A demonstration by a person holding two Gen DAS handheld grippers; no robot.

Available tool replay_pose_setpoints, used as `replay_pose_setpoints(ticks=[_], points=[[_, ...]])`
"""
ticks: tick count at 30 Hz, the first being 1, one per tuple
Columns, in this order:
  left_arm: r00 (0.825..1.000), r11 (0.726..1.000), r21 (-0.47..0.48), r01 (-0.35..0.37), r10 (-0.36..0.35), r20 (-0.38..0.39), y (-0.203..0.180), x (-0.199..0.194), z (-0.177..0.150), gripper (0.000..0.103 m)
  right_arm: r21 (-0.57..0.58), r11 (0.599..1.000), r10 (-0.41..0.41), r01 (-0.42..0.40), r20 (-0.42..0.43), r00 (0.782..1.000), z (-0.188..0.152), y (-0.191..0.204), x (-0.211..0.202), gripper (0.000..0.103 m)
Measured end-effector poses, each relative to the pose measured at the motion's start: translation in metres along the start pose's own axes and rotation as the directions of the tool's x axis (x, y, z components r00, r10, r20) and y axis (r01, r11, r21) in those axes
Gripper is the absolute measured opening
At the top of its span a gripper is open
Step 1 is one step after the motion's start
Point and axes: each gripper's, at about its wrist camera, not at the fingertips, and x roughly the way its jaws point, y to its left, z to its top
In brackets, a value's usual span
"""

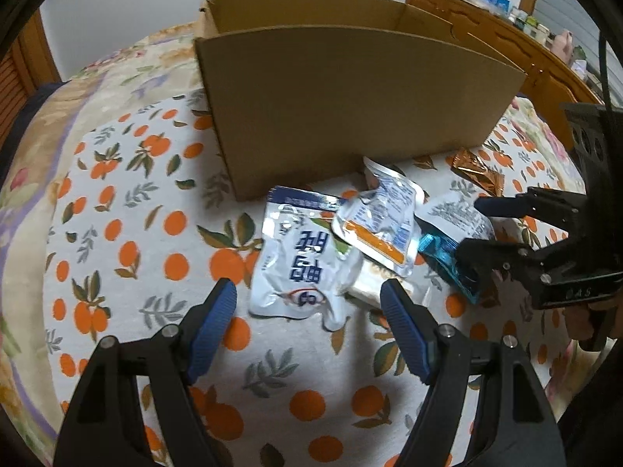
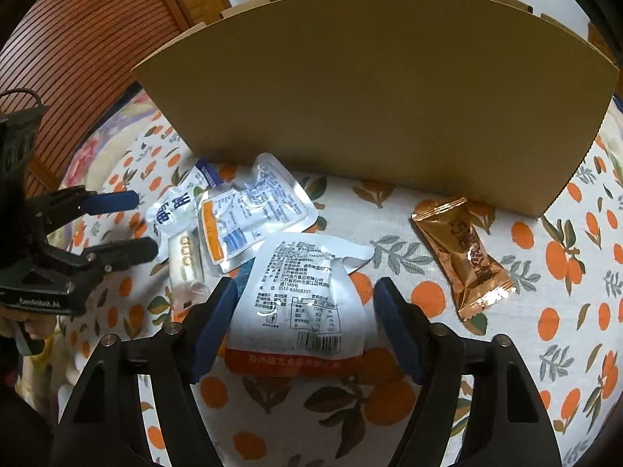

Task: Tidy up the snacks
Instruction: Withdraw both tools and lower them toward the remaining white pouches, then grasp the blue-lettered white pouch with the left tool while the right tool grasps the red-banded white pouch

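Between your right gripper's (image 2: 301, 295) spread jaws lies the white pouch with the orange band (image 2: 300, 292), long axis along the fingers, not yet pinched, while your left gripper (image 1: 309, 295) hangs open over the blue-lettered pouch (image 1: 300, 260).

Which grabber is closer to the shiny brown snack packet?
The right gripper. The brown packet lies just beside it, to its right, while the left gripper sits beyond the white pouches, on the far side.
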Motion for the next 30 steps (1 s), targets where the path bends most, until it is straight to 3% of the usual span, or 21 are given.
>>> replay_pose_setpoints(ticks=[4,13,18,19,22,30], points=[[1.0,1.0,0.007,-0.005,0.005,-0.017,-0.003,0.01,0.002,0.077,-0.034,0.999,-0.012,0.012,-0.025,1.0,-0.001,0.002,0.002,0.064],[0.999,0.998,-0.038,0.041,-0.041,-0.014,0.005,0.017,0.006,0.076,0.037,0.999,0.026,-0.025,-0.029,0.999,-0.001,-0.016,-0.006,0.064],[0.999,0.997,-0.062,0.052,-0.052,0.0,0.01,0.016,0.012,0.055,0.038,0.999,0.027,-0.026,-0.025,0.999,-0.001,-0.017,-0.007,0.064],[0.999,0.996,-0.071,0.053,-0.053,-0.004,0.011,0.017,0.013,0.044,0.034,0.999,0.024,-0.023,-0.025,0.999,-0.002,-0.017,-0.007,0.064],[0.998,0.995,-0.076,0.059,-0.061,-0.016,0.011,0.02,0.016,0.044,0.016,1.0,0.012,-0.012,-0.025,1.0,-0.002,-0.014,-0.007,0.064],[0.998,0.999,-0.029,0.024,-0.026,-0.053,-0.007,0.036,0.027,0.055,-0.001,1.0,0.004,-0.004,-0.03,1.0,-0.002,-0.012,-0.003,0.064]])
